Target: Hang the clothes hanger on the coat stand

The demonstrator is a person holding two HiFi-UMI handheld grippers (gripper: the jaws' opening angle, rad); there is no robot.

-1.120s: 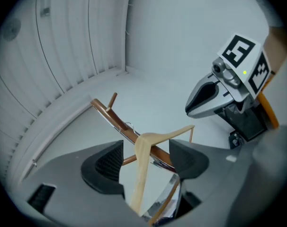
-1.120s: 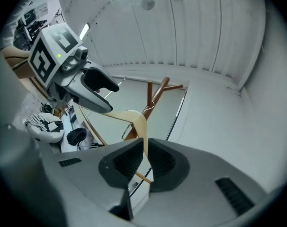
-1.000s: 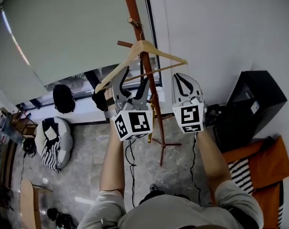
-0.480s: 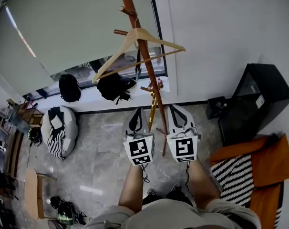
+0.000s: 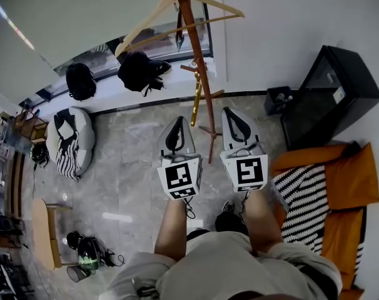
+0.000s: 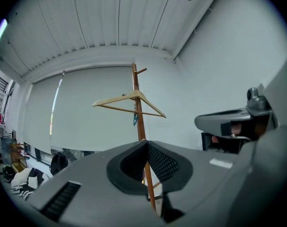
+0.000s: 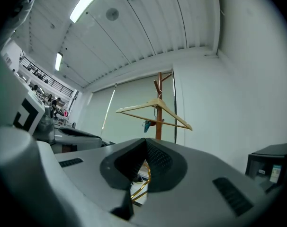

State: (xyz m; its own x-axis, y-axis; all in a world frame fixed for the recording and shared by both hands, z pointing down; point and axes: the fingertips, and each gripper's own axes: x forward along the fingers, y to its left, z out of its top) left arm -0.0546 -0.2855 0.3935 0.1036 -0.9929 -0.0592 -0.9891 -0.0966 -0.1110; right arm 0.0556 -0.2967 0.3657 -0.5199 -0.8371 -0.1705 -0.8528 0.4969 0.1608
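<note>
The light wooden clothes hanger (image 5: 147,19) is up on the tall red-brown wooden coat stand (image 5: 199,89), near the top of the pole. In the head view it looks a bit tilted, w/ one end lower. The hook is too small to see, so I can't tell how well it sits. I think the hanging part is done & the step now is just to get clear w/o knocking it.

How to do that well:
- Hold both grippers low & off the pole, b/c one bump on the stand could shake the hanger loose.
- No fast swings near the foot of the stand.
- Look up & check the hanger rests on its peg & doesn't slide.
- If it hangs crooked, it's prob. better to lift it by the bottom bar than to push one end.

Fingers:
- The L gripper (image 5: 177,122) is closed all the way. In the left gripper view its two black pads meet at the tip w/ nothing between them.
- The R gripper (image 5: 232,114) is closed the same way & holds nothing too.
- They sit side by side in front of the person. The foot of the stand shows between them, down on the floor, not touching.
- Both are well apart from the hanger, which hangs high above them.
</note>
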